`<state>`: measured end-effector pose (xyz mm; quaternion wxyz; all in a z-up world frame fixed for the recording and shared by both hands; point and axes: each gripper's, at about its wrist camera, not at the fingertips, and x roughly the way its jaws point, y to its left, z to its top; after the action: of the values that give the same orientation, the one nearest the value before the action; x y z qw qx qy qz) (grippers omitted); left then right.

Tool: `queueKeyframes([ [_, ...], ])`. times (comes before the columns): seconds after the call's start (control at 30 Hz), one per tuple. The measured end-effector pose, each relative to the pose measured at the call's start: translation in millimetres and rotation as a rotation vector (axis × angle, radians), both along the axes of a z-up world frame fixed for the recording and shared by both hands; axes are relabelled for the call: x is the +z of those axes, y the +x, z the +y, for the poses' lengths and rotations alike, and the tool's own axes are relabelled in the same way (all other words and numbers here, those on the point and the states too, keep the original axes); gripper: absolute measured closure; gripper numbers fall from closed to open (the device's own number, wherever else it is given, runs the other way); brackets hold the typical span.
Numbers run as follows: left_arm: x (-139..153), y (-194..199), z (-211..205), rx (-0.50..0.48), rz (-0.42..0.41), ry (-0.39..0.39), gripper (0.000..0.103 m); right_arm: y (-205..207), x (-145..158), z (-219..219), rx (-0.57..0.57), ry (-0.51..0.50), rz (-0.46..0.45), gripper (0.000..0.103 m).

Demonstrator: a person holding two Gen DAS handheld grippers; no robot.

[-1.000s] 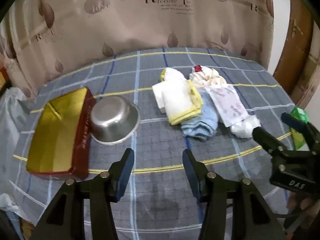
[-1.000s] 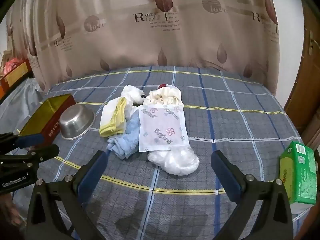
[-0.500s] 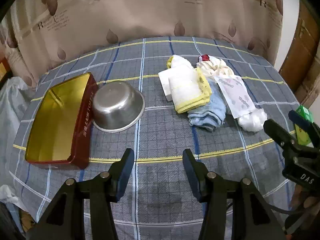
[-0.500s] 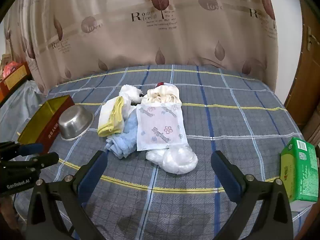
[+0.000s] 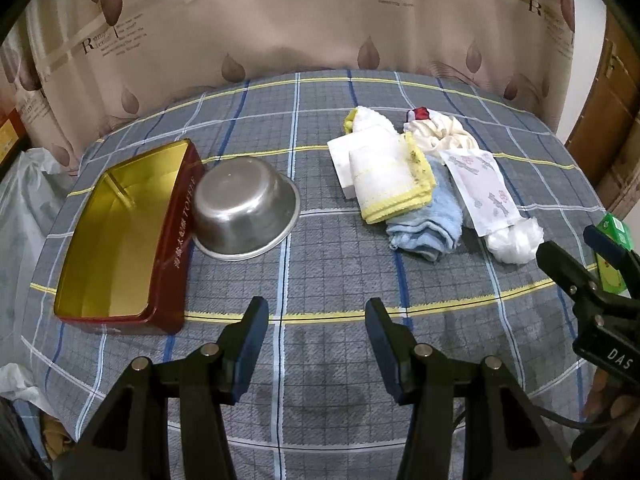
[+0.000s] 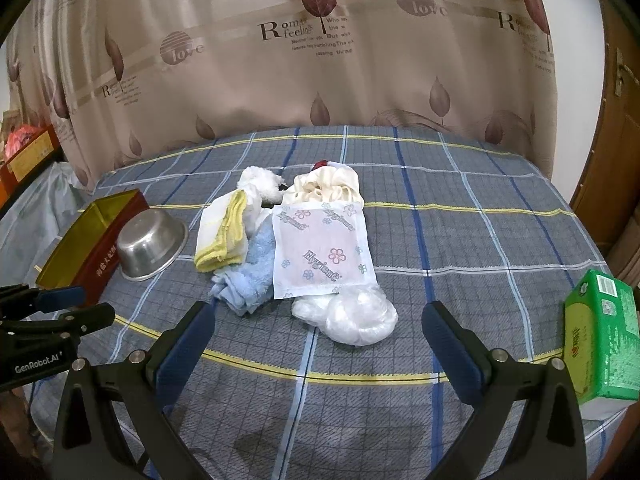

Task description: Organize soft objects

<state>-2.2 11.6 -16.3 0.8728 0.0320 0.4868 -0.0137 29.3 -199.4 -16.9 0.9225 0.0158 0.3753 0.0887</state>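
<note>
Two hand-held grippers hung over the near edge of a desk covered in a grey plaid cloth (image 5: 320,264), both empty: the left hand-held gripper (image 5: 316,320) had its jaws moderately parted, and the right hand-held gripper (image 6: 318,320) stood wide. The soft objects lay in one heap at the middle of the desk, well apart from both. In that heap a white towel with yellow trim (image 5: 390,178) rested partly on a folded blue towel (image 5: 430,218), with a flat white block (image 5: 344,160) touching it on the left. A flowered sachet printed "Hygiene" (image 6: 322,250) overlapped the blue towel's right side and covered the near part of a cream fabric bundle (image 6: 330,186) with a small red bit at its far end. A crumpled clear plastic bag (image 6: 352,316) lay at the near end of the sachet, the closest item to the right hand-held gripper. To the left, an upside-down steel bowl (image 5: 244,208) touched the side of an open red tin with a gold inside (image 5: 116,236). A green tissue pack (image 6: 604,336) sat at the right edge, apart from the heap. A leaf-printed curtain (image 6: 320,60) closed off the far side.
</note>
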Motion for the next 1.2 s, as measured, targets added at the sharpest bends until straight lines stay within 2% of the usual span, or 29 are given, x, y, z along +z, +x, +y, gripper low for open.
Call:
queueKeyframes([
  [1.2, -4.3, 1.0, 4.8, 0.012, 0.023, 0.004, 0.052, -2.0, -4.6, 2.5, 0.0, 0.009, 0.013, 0.0],
])
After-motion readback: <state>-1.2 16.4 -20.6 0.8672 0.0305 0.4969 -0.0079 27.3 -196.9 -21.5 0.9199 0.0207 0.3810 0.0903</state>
